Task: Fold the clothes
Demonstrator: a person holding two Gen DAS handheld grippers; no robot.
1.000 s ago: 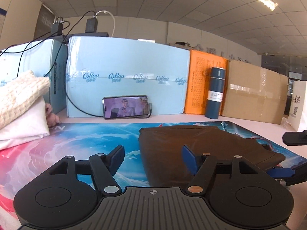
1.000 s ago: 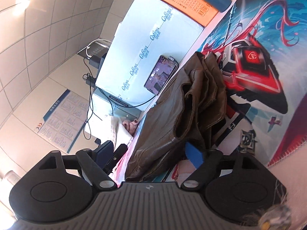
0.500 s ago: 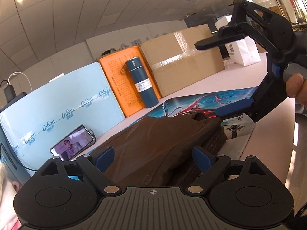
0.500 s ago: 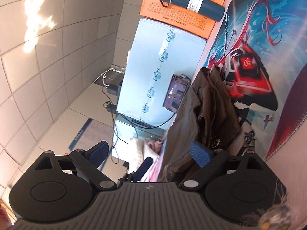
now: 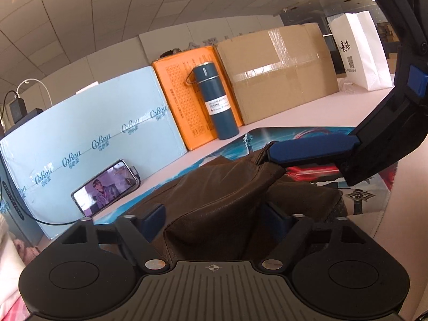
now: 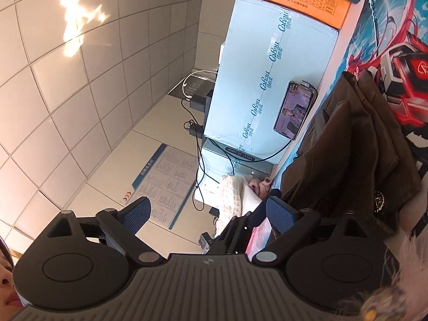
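Note:
A folded dark brown garment point(image 5: 222, 195) lies on the printed mat point(image 5: 307, 133). My left gripper point(image 5: 214, 219) is open, its two blue fingers straddling the near end of the thick fold. My right gripper point(image 6: 210, 214) is open wide and tilted. In the left wrist view its lower finger point(image 5: 313, 149) rests at the garment's far corner and its upper finger is at the top edge of the frame. In the right wrist view the brown garment point(image 6: 347, 147) lies to the right of the fingers, and nothing is between them.
Along the back stand a light blue box point(image 5: 93, 123) with a phone point(image 5: 107, 187) propped against it, an orange box point(image 5: 182, 101), a blue flask point(image 5: 216, 101), a cardboard box point(image 5: 278, 72) and a white paper bag point(image 5: 361, 50). Cream folded clothes point(image 6: 232, 198) lie at the left.
My left gripper swung to the right and came in around the brown garment. The right gripper opened wider, tilted up and came close over the garment's far corner.

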